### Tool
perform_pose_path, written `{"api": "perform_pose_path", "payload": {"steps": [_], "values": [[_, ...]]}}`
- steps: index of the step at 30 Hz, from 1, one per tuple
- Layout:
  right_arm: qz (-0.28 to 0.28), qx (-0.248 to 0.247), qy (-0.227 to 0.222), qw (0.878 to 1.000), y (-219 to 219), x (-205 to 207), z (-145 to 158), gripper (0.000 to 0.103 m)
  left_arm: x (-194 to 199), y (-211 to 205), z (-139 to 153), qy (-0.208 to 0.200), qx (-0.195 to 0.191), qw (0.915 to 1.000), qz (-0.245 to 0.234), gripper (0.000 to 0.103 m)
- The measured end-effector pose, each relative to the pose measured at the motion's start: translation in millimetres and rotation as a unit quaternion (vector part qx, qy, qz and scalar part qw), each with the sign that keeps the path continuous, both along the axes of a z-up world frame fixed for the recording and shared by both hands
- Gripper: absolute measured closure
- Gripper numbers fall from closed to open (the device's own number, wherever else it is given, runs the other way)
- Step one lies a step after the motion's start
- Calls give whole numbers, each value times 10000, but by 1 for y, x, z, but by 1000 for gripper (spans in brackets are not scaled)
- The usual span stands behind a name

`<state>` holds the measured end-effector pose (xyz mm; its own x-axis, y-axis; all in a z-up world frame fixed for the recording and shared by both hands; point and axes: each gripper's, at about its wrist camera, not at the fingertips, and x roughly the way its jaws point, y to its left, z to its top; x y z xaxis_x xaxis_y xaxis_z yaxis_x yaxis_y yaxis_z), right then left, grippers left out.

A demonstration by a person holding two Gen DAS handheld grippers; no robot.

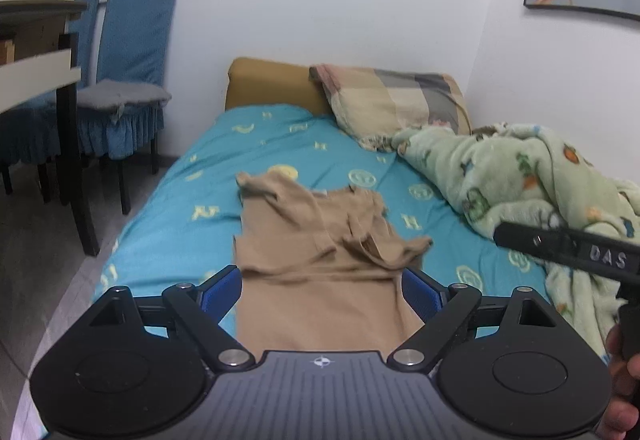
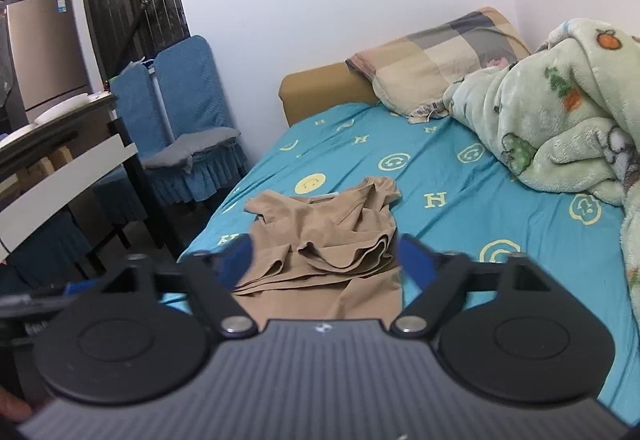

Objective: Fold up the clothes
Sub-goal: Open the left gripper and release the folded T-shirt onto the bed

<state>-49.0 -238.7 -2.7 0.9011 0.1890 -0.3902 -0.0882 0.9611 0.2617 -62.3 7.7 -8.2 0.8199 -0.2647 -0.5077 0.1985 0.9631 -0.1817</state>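
Tan knit shirt (image 1: 316, 236), soft and rumpled, lies on the turquoise printed bedsheet (image 1: 180, 232), long axis running 6 to 12 o'clock, its collar end toward 12. Left gripper (image 1: 322, 290) and right gripper (image 2: 322, 260) both spread wide, holding nothing. Fleecy green blanket (image 1: 520, 175) heaped at 2 o'clock; plaid pillow (image 1: 392, 99) beyond.

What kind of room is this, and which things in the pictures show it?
Most likely a small bedroom at home. A bed with a turquoise sheet carries a checked pillow and a fleece blanket. A tan garment lies on it, and blue-covered chairs stand by a table beside the bed.
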Motion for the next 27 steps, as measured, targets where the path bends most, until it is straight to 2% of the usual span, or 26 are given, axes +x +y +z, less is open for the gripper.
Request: {"api": "perform_pose_path", "payload": {"steps": [4,5,6,12,16,19,23,27], "values": [[62,241,81,9997,-6,-3,0,33,-8,0,-13,390,-259,9989,-66,14],[55,313,132,9994,-8,-3,0,25,-8,1,-18,506,-336,9981,-84,14],[8,372,210,9991,-10,-2,-1,24,-8,2,-22,620,-406,9972,-100,14],[-302,457,456,9975,-18,0,-8,24,0,3,-45,1160,-370,9925,54,14],[-368,603,543,9960,-25,0,-11,24,8,10,-58,1611,-841,9832,163,14],[-392,650,577,9954,-28,0,-12,24,16,17,-72,2091,-1330,9682,346,14],[-389,679,617,9950,-28,1,-13,24,25,37,-95,2710,-2197,9339,782,14],[-381,672,629,9950,-28,2,-13,24,32,48,-110,2911,-2719,9107,1091,15]]}}
